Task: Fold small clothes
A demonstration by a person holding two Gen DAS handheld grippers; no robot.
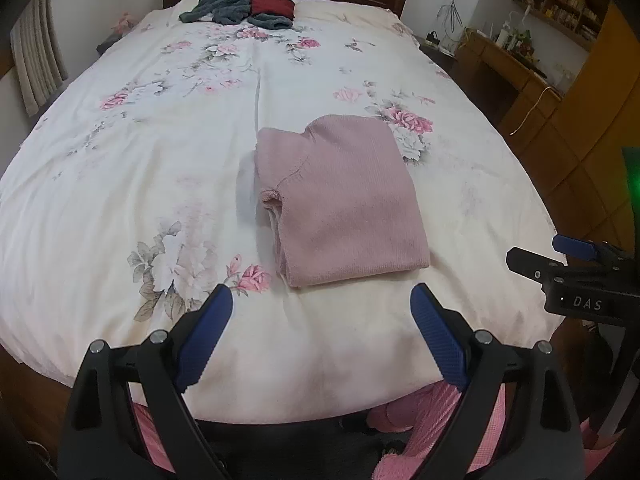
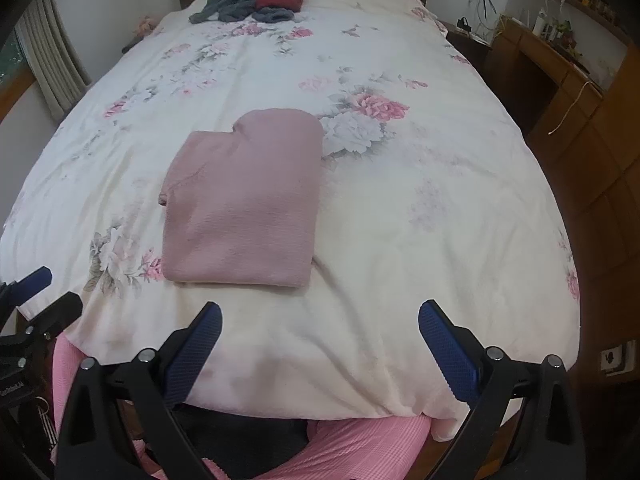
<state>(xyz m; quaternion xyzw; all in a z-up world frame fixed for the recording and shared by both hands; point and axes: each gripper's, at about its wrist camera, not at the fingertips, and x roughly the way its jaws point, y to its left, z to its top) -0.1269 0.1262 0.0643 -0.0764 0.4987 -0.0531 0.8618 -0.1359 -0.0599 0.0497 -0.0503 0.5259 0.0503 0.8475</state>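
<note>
Floral bedspread covers the whole bed; above its near edge the left gripper and right gripper hang empty, fingers spread wide, with the folded pink sweater lying just beyond, grey and red clothes heaped by the headboard

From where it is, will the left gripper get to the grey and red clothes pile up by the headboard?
Probably not without moving in: the left gripper, open, sits at the bed's foot; the clothes pile lies at the far end, beyond the folded pink sweater.
</note>
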